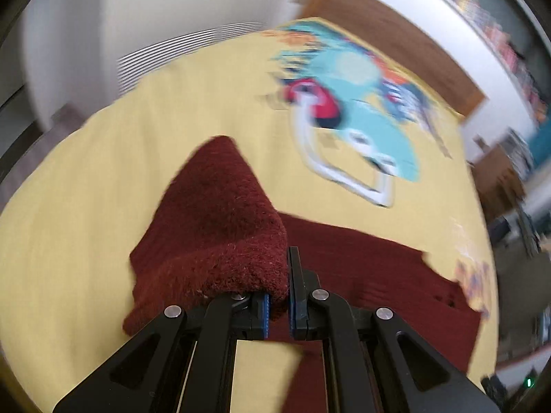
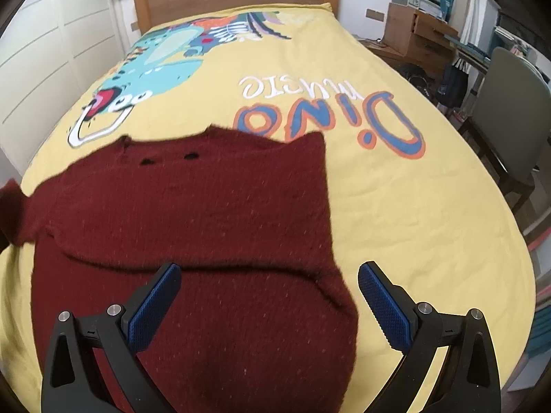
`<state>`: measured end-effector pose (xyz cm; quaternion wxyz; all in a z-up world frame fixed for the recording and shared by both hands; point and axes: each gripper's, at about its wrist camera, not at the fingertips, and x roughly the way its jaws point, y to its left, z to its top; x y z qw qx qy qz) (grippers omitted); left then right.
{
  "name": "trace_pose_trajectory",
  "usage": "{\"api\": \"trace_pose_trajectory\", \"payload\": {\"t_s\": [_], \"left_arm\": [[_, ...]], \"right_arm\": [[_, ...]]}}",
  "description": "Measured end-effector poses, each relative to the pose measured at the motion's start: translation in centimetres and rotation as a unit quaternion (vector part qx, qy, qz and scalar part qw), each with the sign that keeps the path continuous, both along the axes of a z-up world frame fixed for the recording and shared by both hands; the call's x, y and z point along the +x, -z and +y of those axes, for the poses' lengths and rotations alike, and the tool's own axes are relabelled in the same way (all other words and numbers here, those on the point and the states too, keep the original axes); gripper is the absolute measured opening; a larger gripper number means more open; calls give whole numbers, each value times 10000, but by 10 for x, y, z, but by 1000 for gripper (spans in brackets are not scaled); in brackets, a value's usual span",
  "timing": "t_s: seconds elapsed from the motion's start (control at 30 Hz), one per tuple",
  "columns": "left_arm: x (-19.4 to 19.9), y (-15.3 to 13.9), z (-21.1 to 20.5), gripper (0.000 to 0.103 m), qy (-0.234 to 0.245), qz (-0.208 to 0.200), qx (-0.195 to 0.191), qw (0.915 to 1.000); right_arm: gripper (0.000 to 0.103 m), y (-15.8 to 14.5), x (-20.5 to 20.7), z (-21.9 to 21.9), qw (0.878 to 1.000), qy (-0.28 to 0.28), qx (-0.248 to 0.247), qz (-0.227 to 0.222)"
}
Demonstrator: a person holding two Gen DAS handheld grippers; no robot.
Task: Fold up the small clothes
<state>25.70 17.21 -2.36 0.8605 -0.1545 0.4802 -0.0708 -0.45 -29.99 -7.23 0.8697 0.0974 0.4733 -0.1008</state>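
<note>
Left gripper (image 1: 287,272) fingers clamp sweater (image 1: 220,227), hiding one; right gripper (image 2: 268,282) fingers spread.

The sweater (image 2: 193,213) is dark maroon knit flecked with pale specks. The bedspread (image 2: 396,206) is yellow, printed with a turquoise dinosaur (image 2: 155,65) at upper left and blue-orange lettering (image 2: 330,120).
</note>
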Motion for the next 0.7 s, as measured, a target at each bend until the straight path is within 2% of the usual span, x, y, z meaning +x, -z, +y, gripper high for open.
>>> {"api": "trace_pose_trajectory", "payload": {"t_s": [0.17,0.27,0.43,0.53,0.7], "left_arm": [[-5,-24,-90,5,874,-243,-252,9956],[-5,-24,-150,5,1363,-274,-301,9898],[-14,13,-242,5,2016,23,-201,9793],[-24,47,-283,5,2242,109,257,9741],[-50,93,-300,5,2400,484,723,9669]], "right_arm": [[103,-20,11,-16,9998,89,-78,-174],[103,-30,19,-24,9996,110,-142,-220],[103,-30,27,-35,9996,157,-203,-84],[103,-23,25,-40,9997,186,-147,7],[103,-6,17,-44,9997,225,14,136]]}}
